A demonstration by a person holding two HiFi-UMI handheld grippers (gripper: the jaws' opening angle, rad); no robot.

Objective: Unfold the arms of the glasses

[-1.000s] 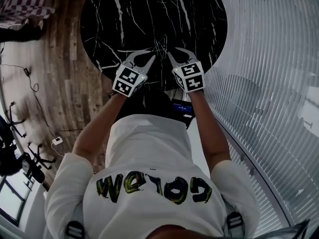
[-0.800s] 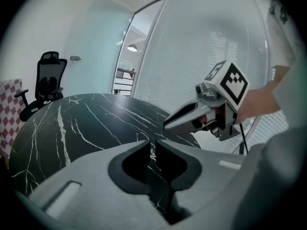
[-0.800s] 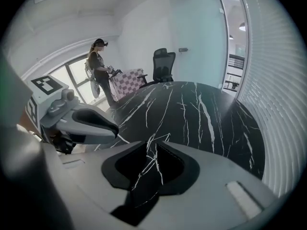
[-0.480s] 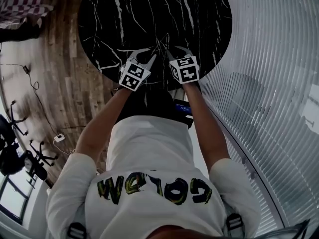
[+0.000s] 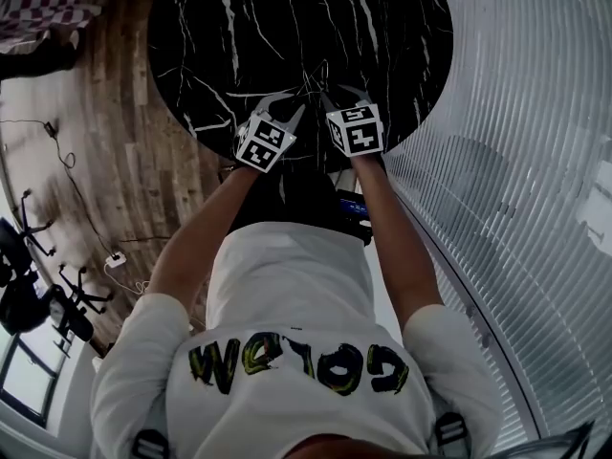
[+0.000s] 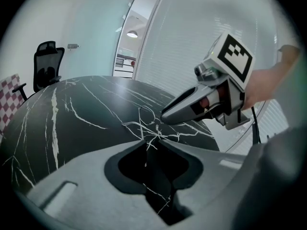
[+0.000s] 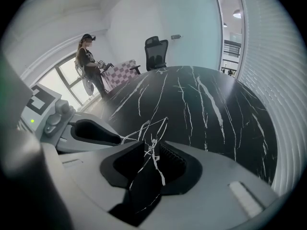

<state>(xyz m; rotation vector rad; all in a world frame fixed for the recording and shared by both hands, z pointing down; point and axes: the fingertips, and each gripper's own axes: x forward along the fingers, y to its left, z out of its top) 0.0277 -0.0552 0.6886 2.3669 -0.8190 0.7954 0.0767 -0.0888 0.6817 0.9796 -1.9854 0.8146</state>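
The left gripper has its jaws brought together at the tips, pinching a thin strand of the wire-framed glasses, and the right gripper is likewise closed on another part of the same frame. The two sets of tips sit very near each other, angled inward and almost nose to nose, with the pale wire loops of the glasses strung across the small gap between them. The glasses lie low over the near edge of the round black marble table, where their fine lines are hard to separate from the white veins in the stone. In the head view the person's bare forearms reach forward from a white shirt to the two marker cubes. Wooden floor lies to the table's left and a ribbed glass wall curves along its right. Beyond the far side stands a black office chair, and another person stands near a window.
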